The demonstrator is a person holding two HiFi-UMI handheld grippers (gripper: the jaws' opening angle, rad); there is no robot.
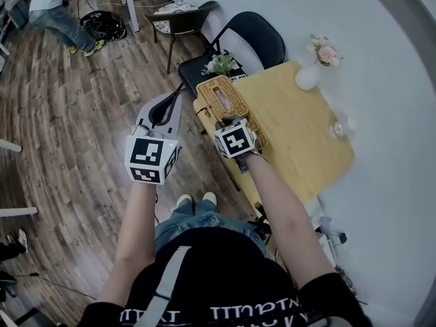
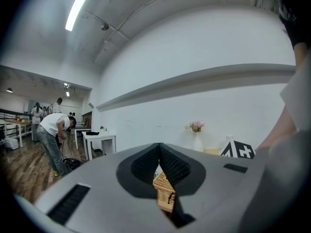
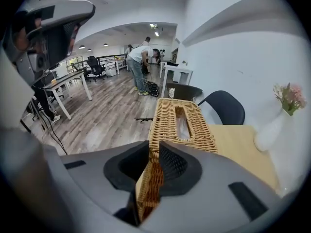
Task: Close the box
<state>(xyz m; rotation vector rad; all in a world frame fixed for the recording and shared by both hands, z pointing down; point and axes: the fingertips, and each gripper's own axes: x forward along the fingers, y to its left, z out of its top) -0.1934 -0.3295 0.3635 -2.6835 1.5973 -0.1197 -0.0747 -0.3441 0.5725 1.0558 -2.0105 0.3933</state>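
Note:
A wicker box [image 1: 221, 95] with a slot in its lid stands at the near left corner of the wooden table [image 1: 300, 135]. My right gripper [image 1: 230, 122] points steeply down at the box's near end. In the right gripper view the gripper [image 3: 153, 154] is shut on the near wicker edge of the box [image 3: 180, 125], which shows between the pads. My left gripper [image 1: 169, 101] hangs in the air left of the table, apart from the box. In the left gripper view that gripper [image 2: 159, 152] is shut on nothing, and the box [image 2: 164, 191] shows beyond it.
A white vase with pink flowers [image 1: 308, 77] and a small glass [image 1: 337, 129] stand on the table by the wall. A black chair [image 1: 252, 36] with a plant on its seat and a brown chair [image 1: 180, 19] are behind the table. A person [image 1: 58, 9] bends over cables far left.

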